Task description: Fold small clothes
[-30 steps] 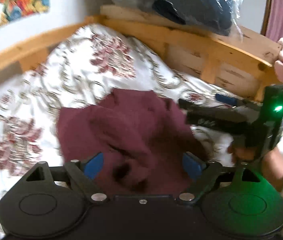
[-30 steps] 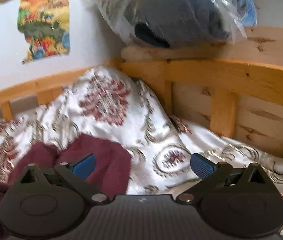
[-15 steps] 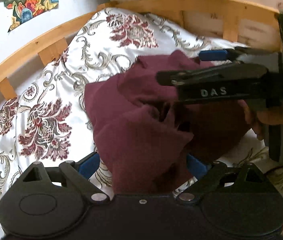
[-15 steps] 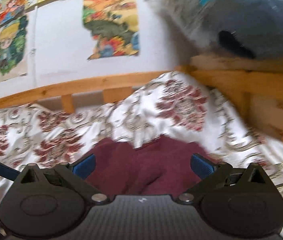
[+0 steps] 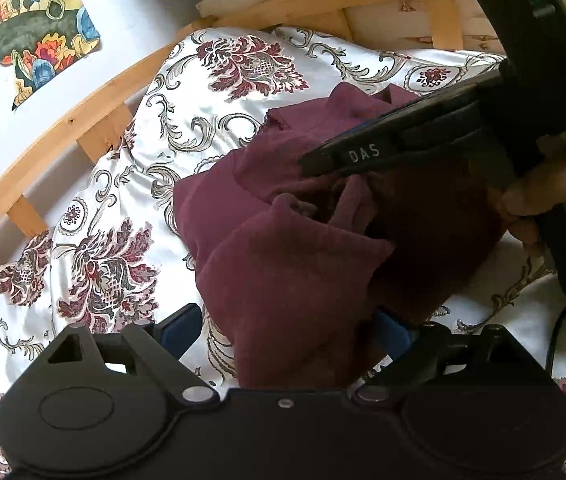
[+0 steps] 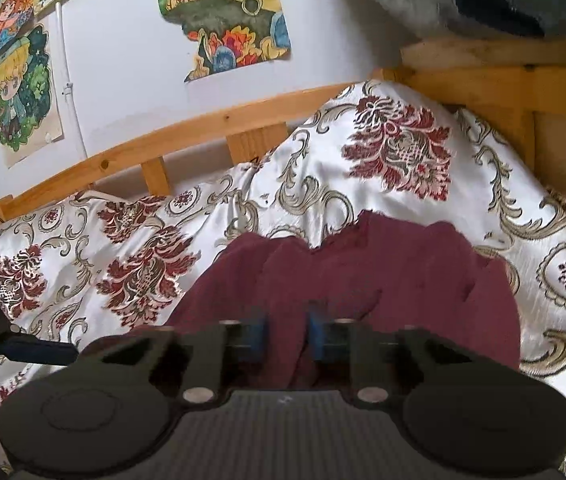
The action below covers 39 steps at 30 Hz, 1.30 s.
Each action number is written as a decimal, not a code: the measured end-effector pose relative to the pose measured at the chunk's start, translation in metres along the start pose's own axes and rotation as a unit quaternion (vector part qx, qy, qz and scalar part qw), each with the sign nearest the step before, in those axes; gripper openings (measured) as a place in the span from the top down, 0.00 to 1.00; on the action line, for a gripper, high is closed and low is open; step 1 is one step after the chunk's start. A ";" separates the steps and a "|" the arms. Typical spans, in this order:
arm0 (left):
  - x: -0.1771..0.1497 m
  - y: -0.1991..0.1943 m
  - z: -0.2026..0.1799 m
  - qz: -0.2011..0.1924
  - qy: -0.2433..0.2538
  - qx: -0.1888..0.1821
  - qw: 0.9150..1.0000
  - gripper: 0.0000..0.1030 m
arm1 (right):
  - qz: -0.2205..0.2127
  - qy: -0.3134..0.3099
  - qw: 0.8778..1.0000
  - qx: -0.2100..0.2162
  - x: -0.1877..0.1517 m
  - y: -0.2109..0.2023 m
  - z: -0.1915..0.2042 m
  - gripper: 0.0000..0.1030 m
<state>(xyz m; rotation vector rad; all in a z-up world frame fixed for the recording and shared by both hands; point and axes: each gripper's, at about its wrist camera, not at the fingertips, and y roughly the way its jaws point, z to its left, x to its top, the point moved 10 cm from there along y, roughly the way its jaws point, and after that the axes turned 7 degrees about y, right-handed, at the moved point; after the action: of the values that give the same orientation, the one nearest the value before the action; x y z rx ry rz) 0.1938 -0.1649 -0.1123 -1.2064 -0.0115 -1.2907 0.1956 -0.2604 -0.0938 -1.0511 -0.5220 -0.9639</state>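
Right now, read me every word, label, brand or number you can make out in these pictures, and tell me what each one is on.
"DAS": white letters on the side of the right gripper, seen from the left wrist view above the maroon garment.
The posters on the wall show only drawings, with no readable words.
No other text shows in either view.

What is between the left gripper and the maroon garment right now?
Nothing visible. The left gripper is open with the maroon garment already lying between its fingers. The right gripper has closed to a narrow gap on a fold of the same cloth, above the bedspread.
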 end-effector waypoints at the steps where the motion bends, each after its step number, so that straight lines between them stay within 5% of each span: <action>1: 0.000 0.000 0.000 0.000 0.000 -0.001 1.000 0.11 | 0.002 -0.001 1.000 -0.005 0.000 -0.002 0.000 0.91; 11: -0.006 0.001 -0.005 0.007 0.011 0.001 1.000 0.11 | 0.032 0.024 0.999 -0.021 -0.008 -0.022 -0.022 0.89; 14: -0.006 0.000 -0.006 0.004 0.017 0.002 1.000 0.11 | 0.021 0.043 0.999 -0.003 -0.003 -0.023 -0.023 0.64; 15: -0.005 -0.001 -0.007 0.001 0.020 0.003 1.000 0.11 | 0.017 0.049 0.999 0.008 0.000 -0.023 -0.023 0.45; 16: -0.005 -0.002 -0.008 -0.002 0.023 0.003 1.000 0.11 | 0.013 0.053 0.998 0.016 0.001 -0.024 -0.023 0.37; 21: -0.007 -0.004 -0.015 -0.007 0.041 0.004 0.999 0.12 | 0.016 0.069 0.997 0.021 0.006 -0.010 -0.028 0.28; 27: -0.007 -0.005 -0.022 -0.014 0.066 -0.001 0.998 0.26 | 0.047 0.122 0.991 0.021 0.000 0.015 -0.038 0.27; 30: -0.007 -0.006 -0.022 -0.021 0.079 0.009 0.997 0.39 | 0.048 0.119 0.992 0.015 -0.002 0.020 -0.037 0.32; 34: -0.007 -0.006 -0.018 -0.024 0.089 0.037 0.995 0.68 | 0.038 0.119 0.992 0.004 -0.003 0.021 -0.038 0.72; 39: -0.002 -0.013 -0.017 -0.043 0.088 0.044 0.994 0.80 | 0.000 0.093 0.996 0.002 0.010 0.011 -0.033 0.86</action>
<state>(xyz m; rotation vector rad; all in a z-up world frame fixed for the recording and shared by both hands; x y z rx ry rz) 0.1735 -0.1722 -0.1124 -1.0231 0.0081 -1.4541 0.2075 -0.2920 -0.1059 -0.9472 -0.3693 -1.0490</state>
